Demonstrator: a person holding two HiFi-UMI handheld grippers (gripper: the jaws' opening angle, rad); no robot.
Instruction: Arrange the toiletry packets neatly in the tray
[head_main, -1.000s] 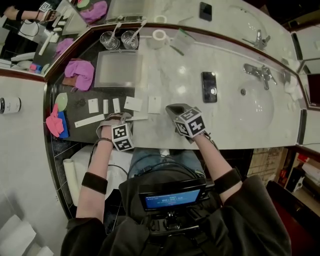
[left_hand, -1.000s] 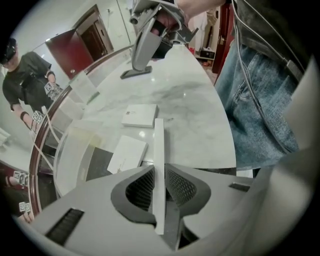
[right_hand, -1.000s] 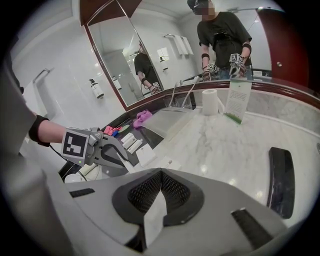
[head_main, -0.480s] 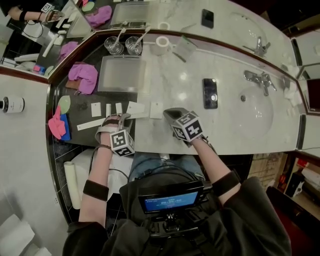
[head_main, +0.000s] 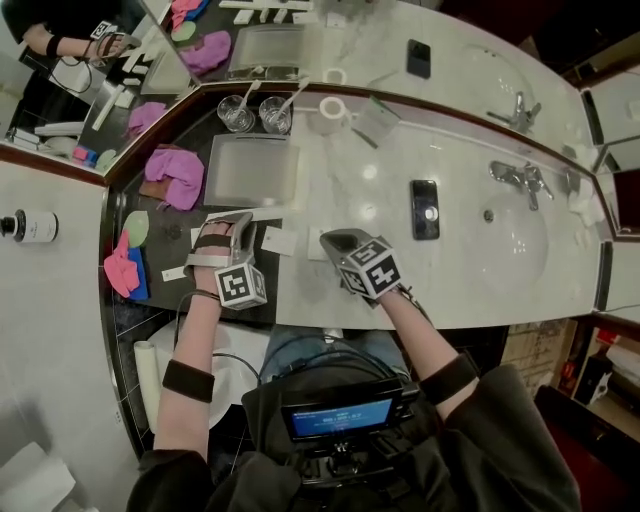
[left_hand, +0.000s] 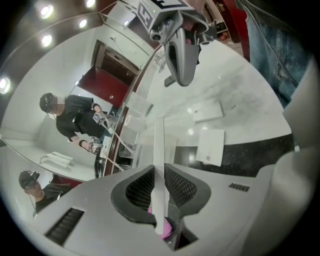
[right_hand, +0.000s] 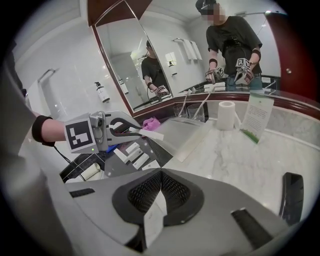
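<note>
- At the near rim of the tray: the left gripper has come up from the front edge of the counter over the last second. Its grip is unchanged, jaws pinching a long white packet edge-on. The packet's free end now lies along that rim.
- What that means: the pick is done and this is the carry. The drop into the tray looks like the next step. The tray looks bare, so nothing is arranged yet.
- The right gripper has drifted slightly toward the tray and sits off its right front corner. Its jaws are pressed together on a small white packet, most of which sticks back behind the pads.
- Counts: 1 tray, 2 grippers, 2 packets held.
- Loose packets, all in front of the tray: 3 narrow packets on the dark part of the counter and 2 square packets towards the marble side, so 5.
- Possibly a sixth: a long strip left-front of the tray. The left gripper mostly hides it in the head view, so I'm not sure.
- Behind the tray: 2 glasses. Well to the right of the tray: 1 phone.
</note>
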